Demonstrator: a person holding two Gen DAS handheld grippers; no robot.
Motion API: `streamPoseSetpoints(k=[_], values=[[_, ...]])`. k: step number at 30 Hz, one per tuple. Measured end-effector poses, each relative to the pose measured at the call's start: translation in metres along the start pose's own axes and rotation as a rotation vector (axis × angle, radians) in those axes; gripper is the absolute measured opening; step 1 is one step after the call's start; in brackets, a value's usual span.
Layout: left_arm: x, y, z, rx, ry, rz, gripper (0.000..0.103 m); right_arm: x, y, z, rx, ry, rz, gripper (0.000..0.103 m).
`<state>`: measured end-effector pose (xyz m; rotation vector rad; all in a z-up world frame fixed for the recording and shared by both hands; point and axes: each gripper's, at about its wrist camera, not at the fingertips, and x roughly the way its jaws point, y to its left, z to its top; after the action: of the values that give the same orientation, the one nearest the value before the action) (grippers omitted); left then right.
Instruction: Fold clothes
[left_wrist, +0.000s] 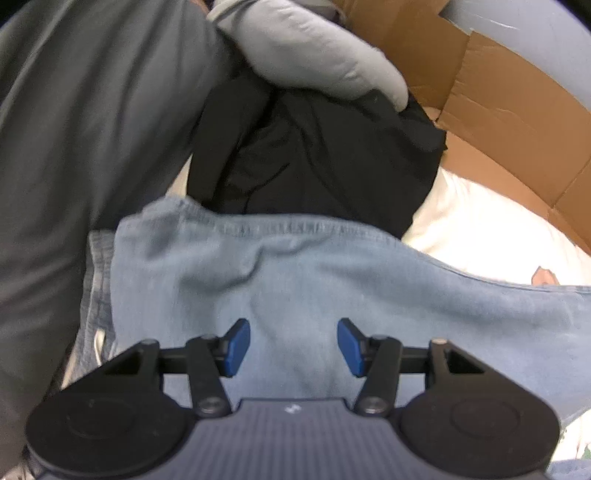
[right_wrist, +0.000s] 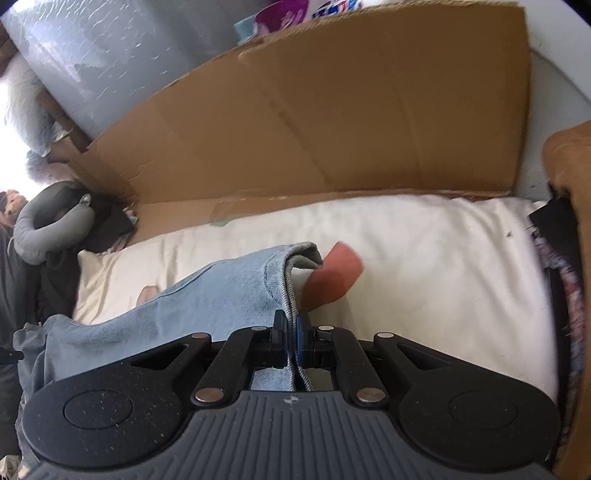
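**First onlooker:** A pale blue denim garment (right_wrist: 236, 280) lies stretched across a white bed cover (right_wrist: 424, 266), with a flattened cardboard sheet (right_wrist: 332, 122) propped along the far side. The right tool (right_wrist: 291, 343) has its jaws pressed together on the garment's stitched edge, the cloth running up from the pinch toward a rust-coloured patch (right_wrist: 332, 277) just past it.

**Second onlooker:** And the left tool (left_wrist: 293, 347)?

**First onlooker:** Its blue pads stand well apart, gripping nothing, and hover low over the broad middle of the denim (left_wrist: 295, 288). It points toward the far left, where a heap of other clothes sits: a black one (left_wrist: 314, 158), a light grey padded one (left_wrist: 306, 48) on top, and dark grey fabric (left_wrist: 85, 129) along the left.

**Second onlooker:** What could spoil it from here?

**First onlooker:** My guess is the one-sided hold. Only the right tool has the cloth, and only by a thin hem, so a pull or lift could let the seam slide out of the pinch, or drag the whole piece askew and wrinkle it. The denim's far edge also lies against the black garment, so a sweep that way might snag the heap.

**Second onlooker:** How are the tools posed?

**First onlooker:** The right one sits low and near, aimed across the bed toward the cardboard. The left one tilts down over the cloth. Both views are blurred, so finer detail is lost.
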<state>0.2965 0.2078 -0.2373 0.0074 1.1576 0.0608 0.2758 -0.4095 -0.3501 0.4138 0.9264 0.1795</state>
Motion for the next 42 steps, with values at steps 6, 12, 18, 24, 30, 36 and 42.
streamPoseSetpoints(k=[6,12,18,24,30,36,42], values=[[0.008,-0.014,0.025,0.023,-0.015,-0.017,0.055,-0.01,-0.01,0.021,-0.009,-0.035,-0.034,0.002],[0.014,-0.019,0.037,0.01,-0.03,-0.022,0.055,-0.018,-0.012,0.048,-0.036,-0.069,-0.062,0.002],[0.025,-0.005,0.052,-0.058,-0.042,0.008,0.055,-0.014,-0.013,0.063,-0.066,-0.06,-0.084,0.002],[0.037,0.025,0.072,-0.178,-0.055,0.024,0.055,0.009,-0.026,0.049,-0.082,0.018,-0.114,0.002],[0.045,0.066,0.092,-0.276,-0.047,0.052,0.055,0.02,-0.04,0.046,-0.081,0.061,-0.156,0.007],[0.058,0.086,0.103,-0.312,0.025,0.036,0.054,0.025,-0.041,0.045,-0.099,0.091,-0.17,0.04],[0.068,0.087,0.103,-0.373,0.081,-0.033,0.052,0.048,-0.026,0.054,-0.172,0.128,-0.18,0.04]])
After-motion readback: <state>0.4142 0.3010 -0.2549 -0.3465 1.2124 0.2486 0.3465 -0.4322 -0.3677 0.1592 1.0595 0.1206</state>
